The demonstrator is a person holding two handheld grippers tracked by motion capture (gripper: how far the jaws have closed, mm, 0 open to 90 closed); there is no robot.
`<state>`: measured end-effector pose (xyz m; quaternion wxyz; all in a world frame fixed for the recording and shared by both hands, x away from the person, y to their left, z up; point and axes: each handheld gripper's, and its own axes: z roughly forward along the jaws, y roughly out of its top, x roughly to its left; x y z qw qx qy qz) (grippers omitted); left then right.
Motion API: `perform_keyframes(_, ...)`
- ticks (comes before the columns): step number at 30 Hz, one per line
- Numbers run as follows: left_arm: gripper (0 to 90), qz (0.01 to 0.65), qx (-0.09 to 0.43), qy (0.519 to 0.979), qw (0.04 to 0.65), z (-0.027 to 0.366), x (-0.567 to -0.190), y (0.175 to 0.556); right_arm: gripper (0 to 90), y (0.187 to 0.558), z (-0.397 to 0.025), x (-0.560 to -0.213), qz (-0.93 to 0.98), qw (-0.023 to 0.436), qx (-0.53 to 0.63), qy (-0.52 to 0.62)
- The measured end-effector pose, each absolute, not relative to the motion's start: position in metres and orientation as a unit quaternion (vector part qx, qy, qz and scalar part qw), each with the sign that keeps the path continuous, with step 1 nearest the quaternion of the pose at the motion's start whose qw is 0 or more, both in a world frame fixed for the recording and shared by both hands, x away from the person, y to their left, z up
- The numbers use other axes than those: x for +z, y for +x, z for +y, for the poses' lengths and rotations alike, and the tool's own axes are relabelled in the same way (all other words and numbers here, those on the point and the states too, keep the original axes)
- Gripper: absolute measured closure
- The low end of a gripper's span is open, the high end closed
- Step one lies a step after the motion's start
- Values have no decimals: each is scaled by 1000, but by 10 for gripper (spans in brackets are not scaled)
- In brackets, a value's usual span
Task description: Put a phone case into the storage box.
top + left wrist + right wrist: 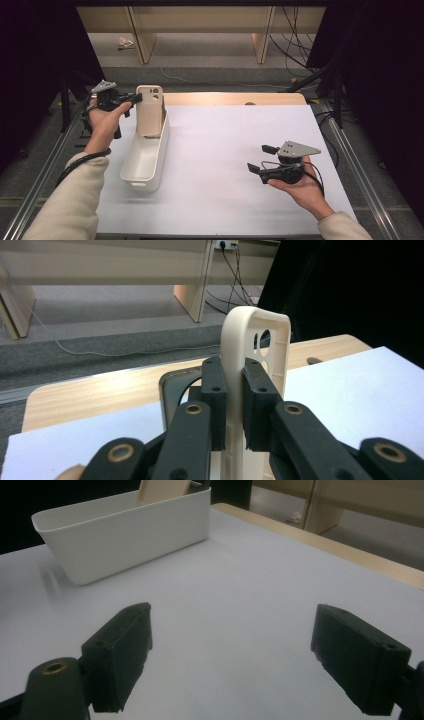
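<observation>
High view: the left hand-held gripper point(131, 99) pinches the side edge of the phone case point(150, 110), which stands upright in the far end of the white bin point(145, 160). The case looks light, thin and flexible; grip the rim. Right of the bin, the right hand-held gripper point(259, 159) is spread, empty, above the counter point(225, 150).

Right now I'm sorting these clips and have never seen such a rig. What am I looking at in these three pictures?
A person sits at a table holding a two-jaw tool in each hand. One picture is taken from above; the other two come from cameras riding on the tools, looking along their black jaws. The left hand-held gripper is clamped on the edge of a beige phone case, held upright at the far end of a white bin. The right hand-held gripper is open, holds nothing, and sits over the bare white surface.
</observation>
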<state>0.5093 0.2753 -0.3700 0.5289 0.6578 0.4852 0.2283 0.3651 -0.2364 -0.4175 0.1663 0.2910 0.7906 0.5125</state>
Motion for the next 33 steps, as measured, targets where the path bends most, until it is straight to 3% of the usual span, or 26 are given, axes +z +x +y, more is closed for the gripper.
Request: perform_keyframes(33, 814, 499, 212, 654, 527, 270, -398, 519, 179, 365, -236, -417, 792, 166, 512, 288)
